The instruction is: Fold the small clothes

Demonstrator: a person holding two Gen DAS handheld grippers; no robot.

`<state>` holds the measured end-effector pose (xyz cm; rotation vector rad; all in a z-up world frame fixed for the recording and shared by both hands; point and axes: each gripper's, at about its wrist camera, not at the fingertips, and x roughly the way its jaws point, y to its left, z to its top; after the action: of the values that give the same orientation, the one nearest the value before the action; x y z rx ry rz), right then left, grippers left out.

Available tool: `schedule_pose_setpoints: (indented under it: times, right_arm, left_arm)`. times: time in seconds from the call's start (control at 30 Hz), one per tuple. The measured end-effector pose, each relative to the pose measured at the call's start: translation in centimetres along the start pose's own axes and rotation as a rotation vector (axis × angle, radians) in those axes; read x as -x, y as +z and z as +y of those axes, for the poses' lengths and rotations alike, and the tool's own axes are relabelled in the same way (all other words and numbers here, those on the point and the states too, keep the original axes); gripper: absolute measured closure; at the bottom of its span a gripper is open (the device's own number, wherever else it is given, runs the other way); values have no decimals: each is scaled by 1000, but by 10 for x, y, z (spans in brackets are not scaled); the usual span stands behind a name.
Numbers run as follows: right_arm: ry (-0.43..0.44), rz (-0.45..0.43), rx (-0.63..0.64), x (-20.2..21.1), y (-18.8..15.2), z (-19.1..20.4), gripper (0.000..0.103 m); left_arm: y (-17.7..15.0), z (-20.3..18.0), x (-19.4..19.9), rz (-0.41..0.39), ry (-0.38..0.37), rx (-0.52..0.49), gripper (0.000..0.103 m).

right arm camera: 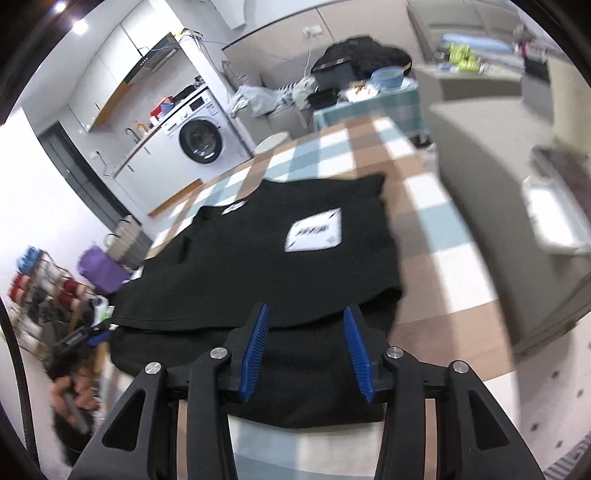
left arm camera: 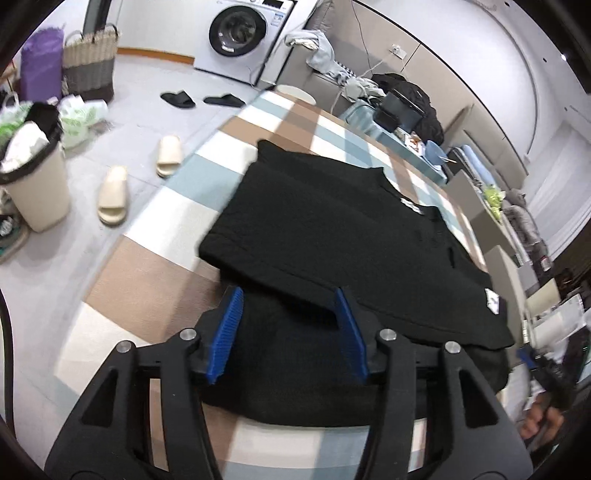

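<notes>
A: Left wrist view first. What holds what?

B: At nine o'clock a beige bin point(left arm camera: 38, 188) with a black liner is stuffed with white waste. At eleven o'clock stands a woven basket point(left arm camera: 88, 61); its contents are hidden. Beside it is a purple bag point(left arm camera: 40, 62).

A: And the garment?

B: The black garment point(left arm camera: 332, 236) lies folded on the checked table point(left arm camera: 155, 266), filling the centre. The upper layer's edge runs just in front of the left tool point(left arm camera: 290, 332), whose blue pads stand apart, released, over the lower layer. I cannot tell whether they touch the cloth.

A: Any writing?

B: A white neck label point(left arm camera: 410, 206) at two o'clock and a white tag point(left arm camera: 493, 301) at three o'clock on the garment's edge. Neither can be read.

A: Anything else?

B: A washing machine point(left arm camera: 245, 35) at twelve o'clock, and two beige slippers point(left arm camera: 142, 184) on the floor at ten o'clock.

A: Right wrist view, then.

B: At one o'clock a blue bowl point(right arm camera: 388, 78) sits on a side table with a teal cloth point(right arm camera: 369, 107); what is in it is blurred. The black garment point(right arm camera: 266, 258) again fills the centre of the checked table point(right arm camera: 443, 236).

A: Labels there?

B: A white square patch point(right arm camera: 314, 232) with dark print sits near the middle of the garment, too blurred to read.

A: The tool?

B: The right tool point(right arm camera: 306, 350) is released too, pads spread wide over the lower layer, with the fold edge just ahead.
</notes>
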<state>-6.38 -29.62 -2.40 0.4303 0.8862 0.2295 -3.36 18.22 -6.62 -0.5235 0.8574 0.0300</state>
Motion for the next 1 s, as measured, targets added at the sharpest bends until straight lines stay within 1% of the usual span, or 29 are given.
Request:
schedule_pose_setpoints:
  times: [0.03,0.13,0.17,0.2,0.23,0.33,0.4,0.43,0.5,0.53,0.57,0.63,0.7,0.73,0.8,0.87,0.9,0.93,0.97,1.0]
  right_arm:
    - [24,18,-27,-7,0,-1,59]
    - [51,60,-89,-20,-12,0,59]
    - [61,76,-111,-25,-14,-2,59]
    - [70,88,-129,-29,-14,-4,59]
    - [81,97,-148,-32,-16,-6,59]
    - [94,98,-180,-37,-17,-11,59]
    - [103,100,-184,-39,-18,-13,58]
    - [102,101,-185,-40,-18,-13,58]
    - [102,99,-181,-41,-20,-14,58]
    - [101,100,-183,-42,-21,-14,58]
    - [101,97,-186,-42,-21,-15,58]
    - [107,90,-204,-39,-21,-16,57]
    - [117,72,-229,-38,-20,-20,57]
    - [122,62,-236,-39,-18,-21,57]
    - [102,55,-258,-43,-14,-23,57]
    - [109,68,-311,-52,-10,-27,57]
    - [119,64,-336,-54,-9,-29,57]
    - [120,61,-353,-55,-8,-30,57]
    - [118,57,-357,-56,-7,-30,57]
    - [116,48,-362,-57,-7,-30,57]
  left_arm:
    - [-1,1,-5,26,-39,12,55]
    - [-5,4,-17,80,-80,63,55]
    - [-6,6,-20,104,-107,83,55]
    - [-7,6,-21,104,-123,90,55]
    - [-7,7,-23,98,-133,95,50]
    - [0,11,-36,96,-174,145,48]
    - [5,11,-50,103,-186,186,48]
    - [7,9,-54,87,-191,196,48]
    - [13,4,-60,63,-174,203,49]
    - [15,1,-58,41,-181,204,54]
    - [18,-3,-56,26,-193,192,56]
    - [24,-7,-51,3,-211,169,57]
    - [28,-10,-49,-14,-204,151,57]
    - [30,-10,-51,-11,-194,148,57]
    - [30,-8,-58,12,-175,166,57]
    - [29,-4,-60,15,-164,178,63]
    - [28,-3,-62,13,-151,177,68]
    - [28,-3,-63,9,-138,178,77]
    - [27,-2,-63,6,-134,179,83]
    - [27,-1,-63,3,-135,179,93]
